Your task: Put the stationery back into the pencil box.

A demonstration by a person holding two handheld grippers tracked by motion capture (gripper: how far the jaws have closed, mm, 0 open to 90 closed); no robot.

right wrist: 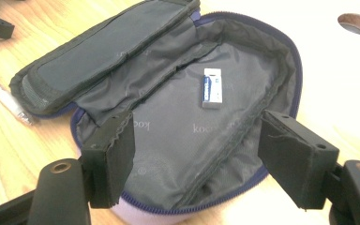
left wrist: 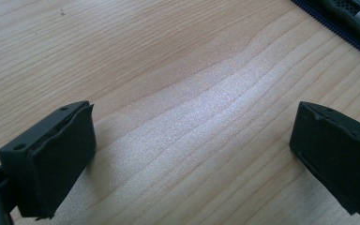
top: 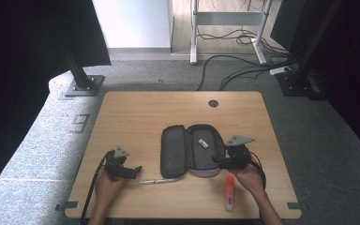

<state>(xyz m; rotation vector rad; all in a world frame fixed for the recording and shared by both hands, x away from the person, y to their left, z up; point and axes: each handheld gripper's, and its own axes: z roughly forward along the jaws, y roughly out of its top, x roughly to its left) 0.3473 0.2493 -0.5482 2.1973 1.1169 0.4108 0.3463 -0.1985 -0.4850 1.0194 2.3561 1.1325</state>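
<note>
**High view: two grippers wait beside an unzipped pencil case**

In the right gripper view the right gripper has its jaws spread wide, holding nothing, poised over the near end of the pencil case. One jaw sits above the case's near rim, the other above the lining by the right wall. The case lies unzipped and folded flat, its flap thrown to one side. A small white eraser with a blue label rests on the lining inside.

In the left gripper view the left gripper also has its jaws far apart, with bare wood between them and a corner of the case's zipper at the upper right.

From the high view, the left gripper sits near the front edge of the desk, toward its left side, well apart from the right gripper. The case lies around the middle of the desk, closer to the front edge. A pen lies just beside the case's near left end, between the case and the left gripper. An orange glue stick lies near the front edge, just beside the right hand.
</note>
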